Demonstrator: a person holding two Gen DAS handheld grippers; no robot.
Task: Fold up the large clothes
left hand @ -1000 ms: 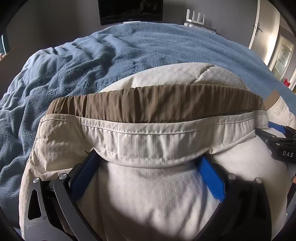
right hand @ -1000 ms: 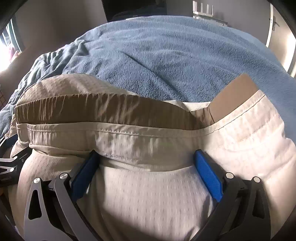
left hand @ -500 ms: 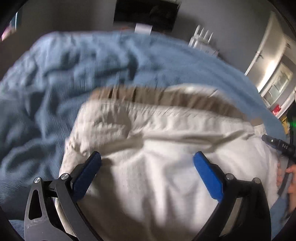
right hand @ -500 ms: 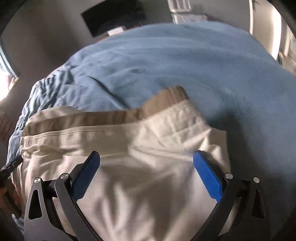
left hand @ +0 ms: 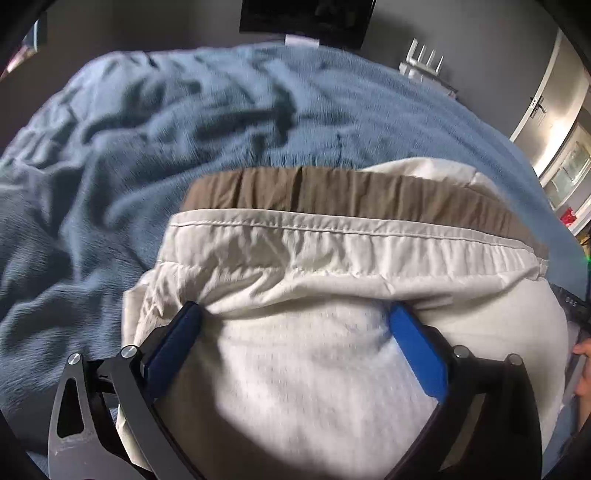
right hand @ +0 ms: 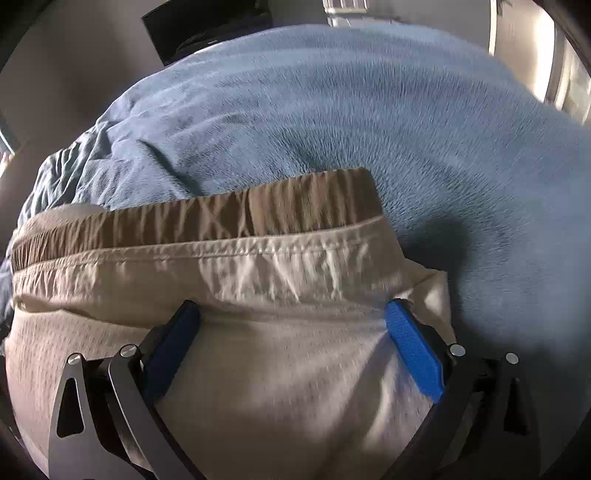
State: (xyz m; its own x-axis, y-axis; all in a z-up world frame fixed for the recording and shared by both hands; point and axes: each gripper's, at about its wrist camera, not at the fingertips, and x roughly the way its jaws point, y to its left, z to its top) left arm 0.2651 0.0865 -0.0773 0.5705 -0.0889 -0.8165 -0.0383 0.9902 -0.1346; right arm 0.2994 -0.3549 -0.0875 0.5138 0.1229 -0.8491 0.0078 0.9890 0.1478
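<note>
One garment in view: a cream pair of trousers (left hand: 332, 369) with one brown waistband (left hand: 351, 194) along its far edge, lying bunched on one blue blanket (left hand: 147, 129) that covers the bed. In the right wrist view the same trousers (right hand: 258, 369) lie on the blanket (right hand: 369, 110), waistband (right hand: 221, 218) gathered and running from left to upper right. Two grippers, one per hand. Left gripper (left hand: 295, 314): two blue-padded fingers (left hand: 417, 350) spread wide, both tips touching a raised fold of cream cloth, with a broad bulge of fabric between them; the jaws do not pinch anything. Right gripper (right hand: 291, 314): two blue-padded fingers (right hand: 413, 350) likewise spread wide, tips against a ridge of cloth just below the stitched hem, fabric mounded between them, nothing clamped. One stitched seam line runs under the waistband in each view. At the right edge of the left wrist view, part of the other gripper's black body (left hand: 570, 301) and a fingertip of the person's hand (left hand: 583, 349) show. Background: one dark screen (left hand: 306, 18) on the wall, one white router (left hand: 424, 62) with four antennas, one door (left hand: 550, 81) at right. Some motion blur on the blanket.
</note>
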